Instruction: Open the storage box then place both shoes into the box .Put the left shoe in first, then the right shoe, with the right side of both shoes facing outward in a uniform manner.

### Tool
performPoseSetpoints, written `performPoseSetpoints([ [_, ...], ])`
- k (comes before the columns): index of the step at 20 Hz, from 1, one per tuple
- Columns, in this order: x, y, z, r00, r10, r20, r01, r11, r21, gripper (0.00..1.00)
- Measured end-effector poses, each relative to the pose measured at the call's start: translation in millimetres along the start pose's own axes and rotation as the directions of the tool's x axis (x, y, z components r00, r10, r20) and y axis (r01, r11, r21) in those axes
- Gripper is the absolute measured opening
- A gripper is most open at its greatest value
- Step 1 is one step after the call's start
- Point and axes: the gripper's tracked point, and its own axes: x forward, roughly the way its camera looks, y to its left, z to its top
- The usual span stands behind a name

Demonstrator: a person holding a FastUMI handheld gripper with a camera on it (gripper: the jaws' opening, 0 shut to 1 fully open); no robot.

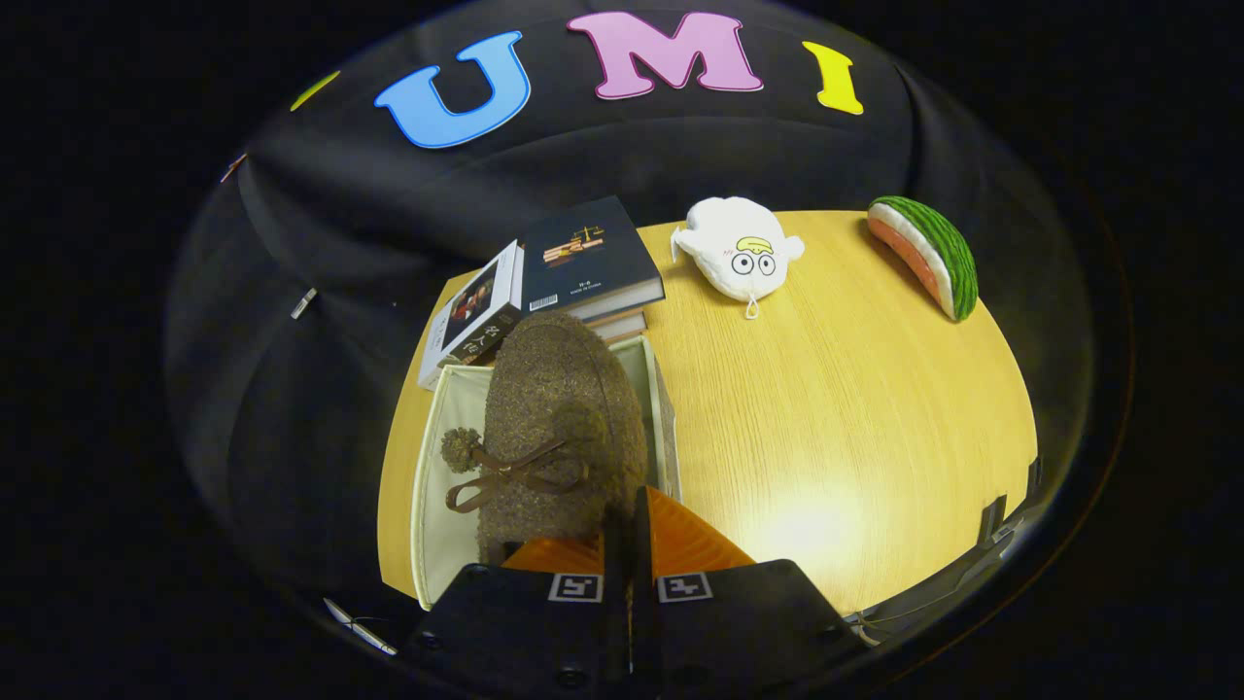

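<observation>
Gripping one shoe (559, 418) — tongs (622, 530) closed

Black gripper (627, 544) body, two square white-bordered markers, small screws

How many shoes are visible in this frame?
1. A brown fuzzy shoe hangs over the open storage box, gripped at its rear edge by the fingers. A second shoe may lie hidden inside the box beneath it.
</observation>
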Motion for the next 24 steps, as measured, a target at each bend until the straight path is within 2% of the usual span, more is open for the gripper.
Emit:
performPoseSetpoints([
  [3,-0.9,8.5,-1.4,1.000,0.025,-0.015,-0.025,1.000,0.005,0.09],
  [4,-2.1,10.5,-1.6,0.999,0.030,-0.020,-0.030,0.999,0.016,0.27],
  [5,-8.5,25.0,0.3,0.995,0.098,-0.024,-0.097,0.994,0.042,0.45],
  [7,-26.3,44.7,14.9,0.986,0.168,0.007,-0.169,0.984,0.062,0.81],
  [8,-31.6,45.3,19.9,0.985,0.169,0.037,-0.170,0.984,0.050,1.00],
  [12,-64.2,30.8,52.6,0.978,0.119,0.168,-0.103,0.989,-0.102,0.99],
  [17,-116.1,-3.3,87.9,0.935,0.066,0.349,-0.009,0.987,-0.162,0.99],
  [19,-145.7,-23.7,106.8,0.899,0.026,0.438,0.052,0.985,-0.166,0.99],
  [22,-193.9,-54.3,134.5,0.822,-0.027,0.569,0.149,0.974,-0.170,0.98],
  [24,-215.5,-68.0,141.0,0.799,-0.044,0.599,0.161,0.976,-0.144,0.98],
])
